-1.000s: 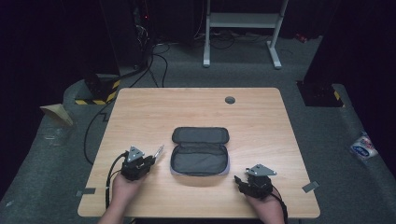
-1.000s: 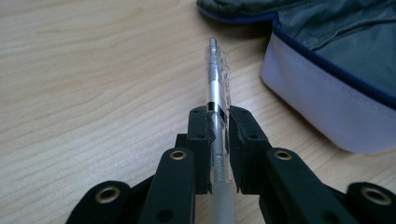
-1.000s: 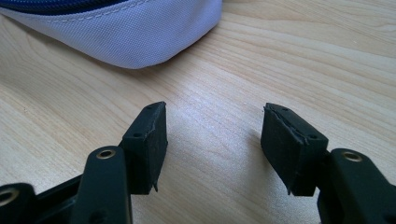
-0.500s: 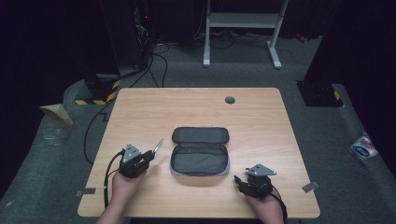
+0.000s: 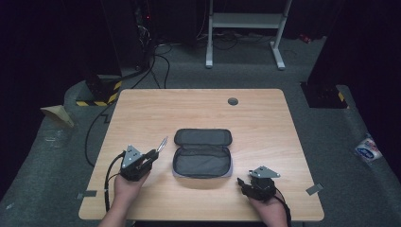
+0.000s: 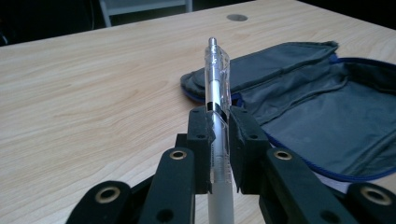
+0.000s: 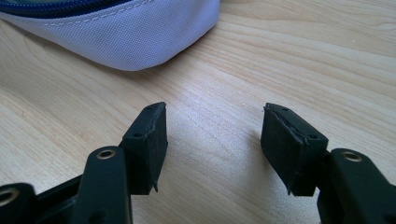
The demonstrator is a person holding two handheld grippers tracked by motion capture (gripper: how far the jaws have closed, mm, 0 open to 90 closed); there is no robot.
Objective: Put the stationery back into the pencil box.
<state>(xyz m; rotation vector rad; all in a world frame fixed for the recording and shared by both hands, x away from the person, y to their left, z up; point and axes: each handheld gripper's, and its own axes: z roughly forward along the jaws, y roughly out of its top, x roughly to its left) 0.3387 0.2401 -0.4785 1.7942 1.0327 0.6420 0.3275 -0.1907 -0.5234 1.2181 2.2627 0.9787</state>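
An open grey pencil case (image 5: 202, 158) with a blue zip lies in the middle of the wooden table (image 5: 198, 111). To its left, my left gripper (image 5: 153, 153) is shut on a clear plastic pen (image 5: 162, 144) that points up and away toward the case. In the left gripper view the pen (image 6: 217, 70) stands between the pads of the left gripper (image 6: 219, 126), with the case (image 6: 317, 107) just beyond on the right. My right gripper (image 5: 242, 182) rests low by the case's near right corner. In its own view the right gripper (image 7: 212, 130) is open with nothing between its jaws, facing the case's pale outer side (image 7: 130, 32).
A round cable hole (image 5: 232, 101) sits near the table's far edge. Beyond the table are a white metal frame (image 5: 246, 21), cables on the dark floor and a yellow-black striped block (image 5: 97, 101). Bare wood surrounds the case.
The left gripper with the pen has crept slightly forward, away from the person. The right gripper and the case have not moved.
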